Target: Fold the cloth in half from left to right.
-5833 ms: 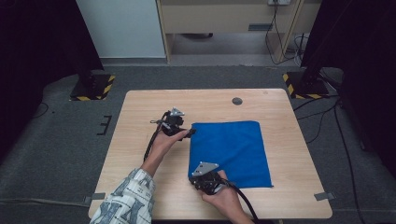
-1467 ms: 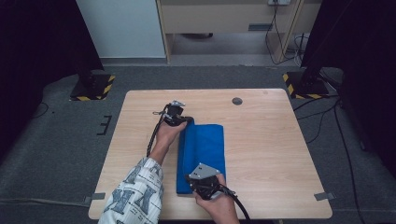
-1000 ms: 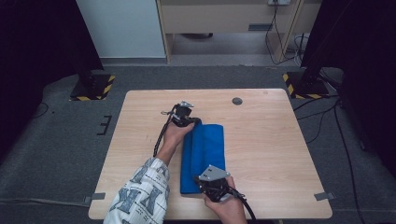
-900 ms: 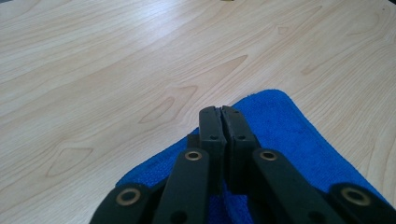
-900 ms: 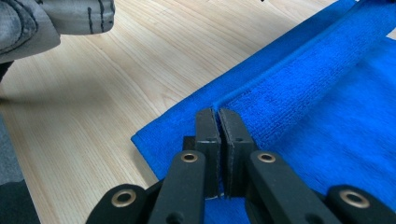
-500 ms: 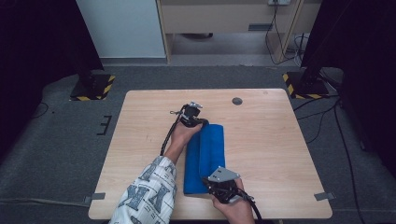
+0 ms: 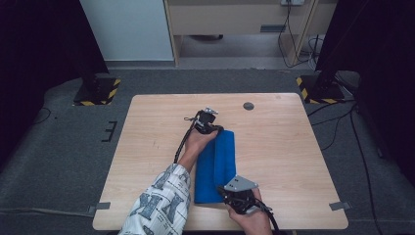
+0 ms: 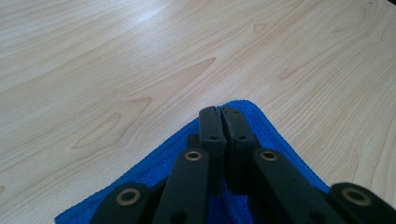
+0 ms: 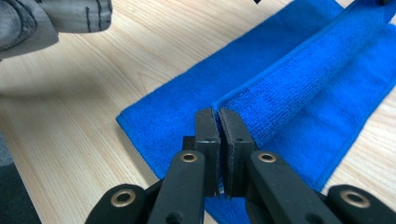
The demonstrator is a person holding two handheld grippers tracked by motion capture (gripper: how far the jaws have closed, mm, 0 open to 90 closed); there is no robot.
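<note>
— Towel (image 7: 215, 166) lies folded lengthwise on the tabletop (image 7: 293, 161); left claw (image 8: 222, 122) pinches its far corner.
— Right claw (image 9: 218, 126) pinches the near fold edge; whatever sits between the pads is hidden.

**Layout on surface**

Folded cloth (image 7: 216, 166) lies lengthwise near-to-far at centre of the surface (image 7: 284, 156). Left gripper (image 7: 219, 129) sits at its far end, right gripper (image 7: 226, 188) at its near end. A small disc (image 7: 248, 105) lies far, right of the cloth.
</note>
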